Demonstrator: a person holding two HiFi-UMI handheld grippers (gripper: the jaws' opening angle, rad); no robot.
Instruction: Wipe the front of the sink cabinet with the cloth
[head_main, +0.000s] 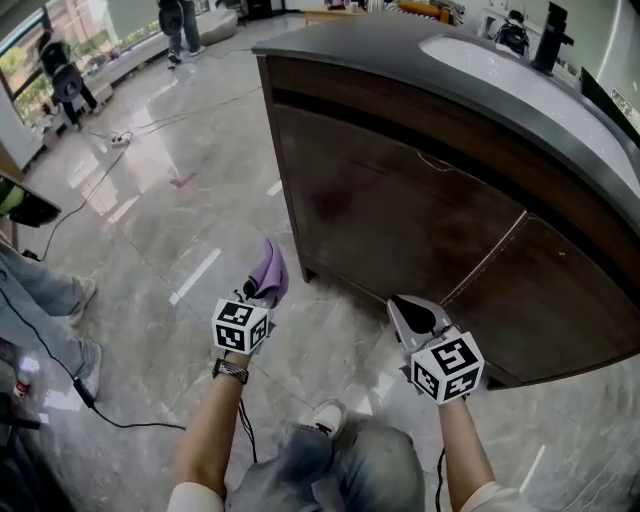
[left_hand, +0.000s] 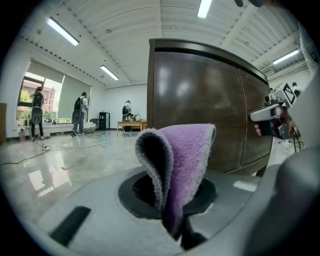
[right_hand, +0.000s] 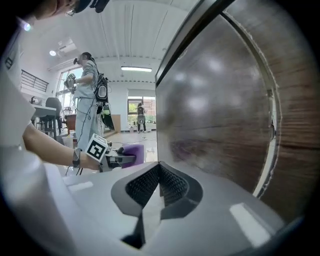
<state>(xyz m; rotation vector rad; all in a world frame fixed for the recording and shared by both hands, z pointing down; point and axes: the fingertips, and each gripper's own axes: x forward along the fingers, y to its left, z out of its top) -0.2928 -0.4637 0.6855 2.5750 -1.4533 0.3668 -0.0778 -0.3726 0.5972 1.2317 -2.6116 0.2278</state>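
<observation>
So the left gripper (head_main: 262, 292) has its jaws pinched on a fluffy purple cloth with a grey edge (head_main: 269, 268). In the left gripper view the cloth (left_hand: 182, 160) sticks up out of the jaws and folds over itself like a little hood. From the head view it hangs over the glossy pale marble floor (head_main: 150, 220), low down and just to the left of the front corner of the dark brown wooden sink cabinet (head_main: 420, 220). It's near the cabinet but not touching it.

The right gripper (head_main: 413, 316) has its jaws pressed together with nothing between them. You can see the two ribbed black pads (right_hand: 172, 186) meeting in its own view. It sits low in front of the cabinet front (right_hand: 225, 115), close to it, and I can't make out any contact. That same view also catches the left gripper (right_hand: 131, 159) off to the side with the purple cloth (right_hand: 134, 152) in it.

Up top the cabinet has a dark grey counter (head_main: 400, 50) with a white basin (head_main: 480, 62) and a black tap (head_main: 550, 35). A thin black cable (head_main: 60, 370) snakes over the floor on the left, and a few people (left_hand: 79, 114) stand far back in the room.
</observation>
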